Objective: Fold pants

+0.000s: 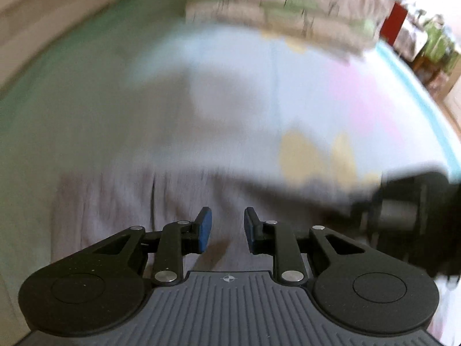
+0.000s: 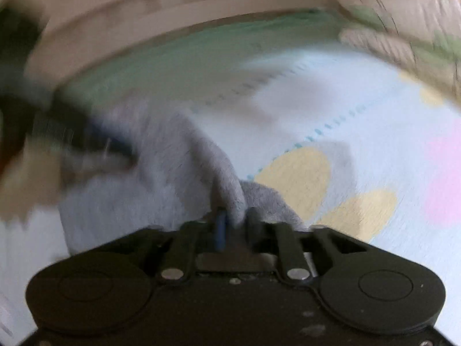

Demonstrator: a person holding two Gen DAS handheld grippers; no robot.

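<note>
We find the grey pants (image 2: 178, 155) lying on the pastel bed sheet (image 2: 360, 121). The right gripper (image 2: 234, 219) has its fingers clamped on a bunched fold; the left gripper (image 1: 227, 227) fingers stand apart above the fabric.

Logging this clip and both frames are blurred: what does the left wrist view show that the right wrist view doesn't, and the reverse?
Only the left wrist view shows the left gripper open, nothing between its fingers, above the grey pants, and a red object at the far right. Only the right wrist view shows the right gripper shut on a bunched edge of the pants, plus a dashed blue seam. Both show the pastel bed cover and the folded blanket.
</note>
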